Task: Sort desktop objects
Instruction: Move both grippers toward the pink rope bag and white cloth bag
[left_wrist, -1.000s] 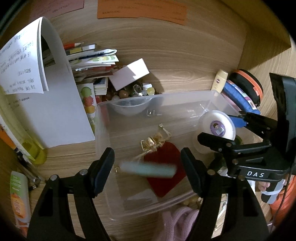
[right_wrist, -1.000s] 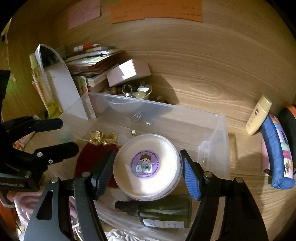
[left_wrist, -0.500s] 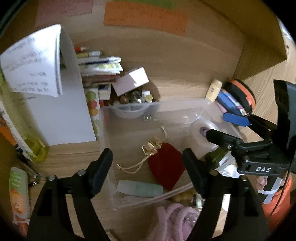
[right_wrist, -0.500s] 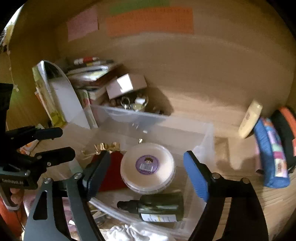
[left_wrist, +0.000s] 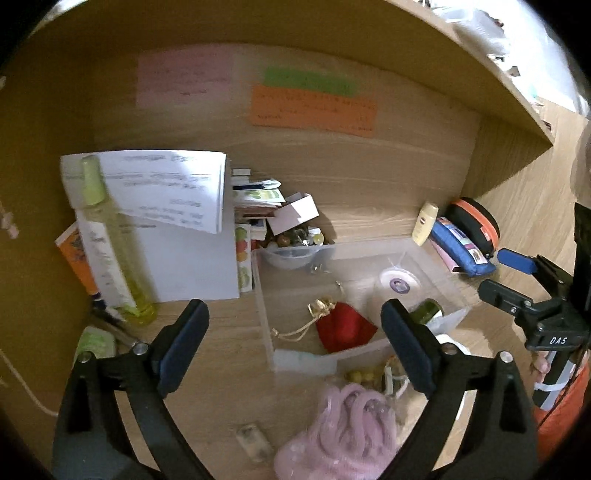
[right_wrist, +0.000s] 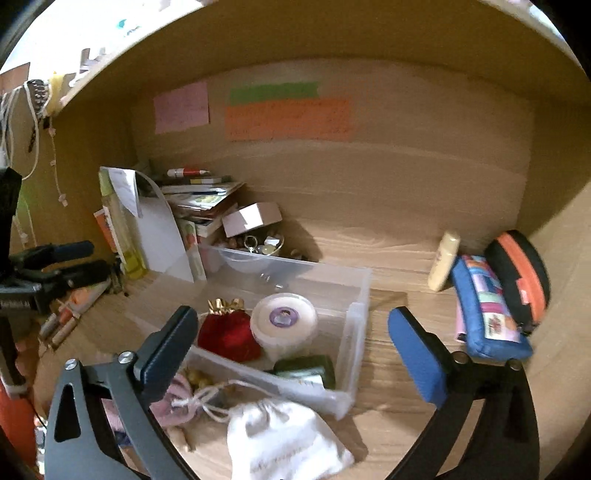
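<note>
A clear plastic bin (left_wrist: 264, 317) (right_wrist: 360, 314) sits on the wooden desk. In it lie a red pouch (left_wrist: 343, 328) (right_wrist: 227, 334), a round white jar with a purple label (left_wrist: 397, 284) (right_wrist: 282, 317), a dark green bottle (left_wrist: 428, 310) (right_wrist: 306, 367) and a pale green tube (left_wrist: 306, 360) against the near wall. My left gripper (left_wrist: 295, 332) hangs above and in front of the bin, jaws opening, nothing between them. My right gripper (right_wrist: 291, 332) hovers over the bin's near right corner, jaws also opening and empty. Each gripper shows at the edge of the other's view.
A pink cord bundle (left_wrist: 347, 417), a white drawstring bag (right_wrist: 284, 439) and beads lie in front of the bin. Behind it stand a bowl of trinkets (left_wrist: 295, 243), a small box, stacked books and a yellow-green bottle (left_wrist: 110, 251). A cream tube (right_wrist: 443, 266) and two cases (right_wrist: 484, 310) lie right.
Both grippers have drawn back and up from the bin with jaws widening. The right let go of the round jar, the left dropped the pale tube; both now rest in the bin.
</note>
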